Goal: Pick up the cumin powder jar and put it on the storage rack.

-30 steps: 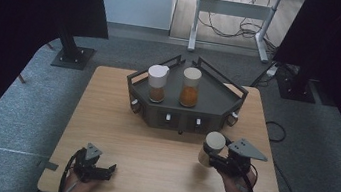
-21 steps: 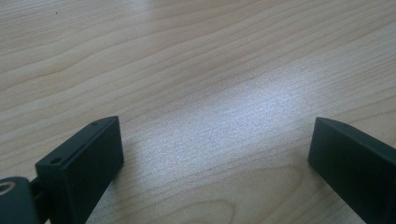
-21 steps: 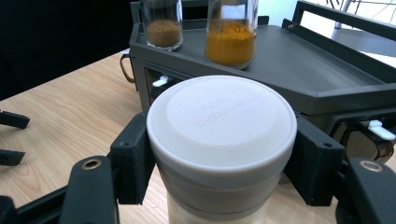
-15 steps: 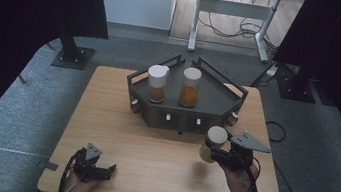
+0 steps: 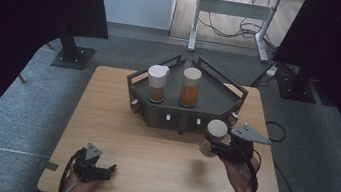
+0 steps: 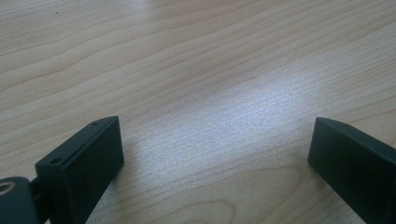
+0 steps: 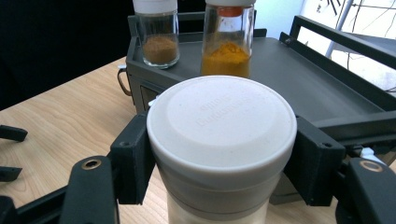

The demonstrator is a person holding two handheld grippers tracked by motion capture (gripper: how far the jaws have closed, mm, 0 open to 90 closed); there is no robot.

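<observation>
My right gripper is shut on a spice jar with a pale round lid, holding it off the table just in front of the dark grey tray. Its jaws clamp the jar below the lid on both sides. On the tray stand two more jars: one with brown powder and one with orange powder, also seen as the brown jar and the orange jar. My left gripper rests at the table's near left edge, open, with bare wood between its jaws.
The wooden table has free room in the middle and on its left. The tray has raised rails around its rim. Dark stands and a desk frame with cables lie beyond the table on grey carpet.
My right gripper has lifted the jar and carried it slightly toward the tray. The left gripper has stayed where it was.
</observation>
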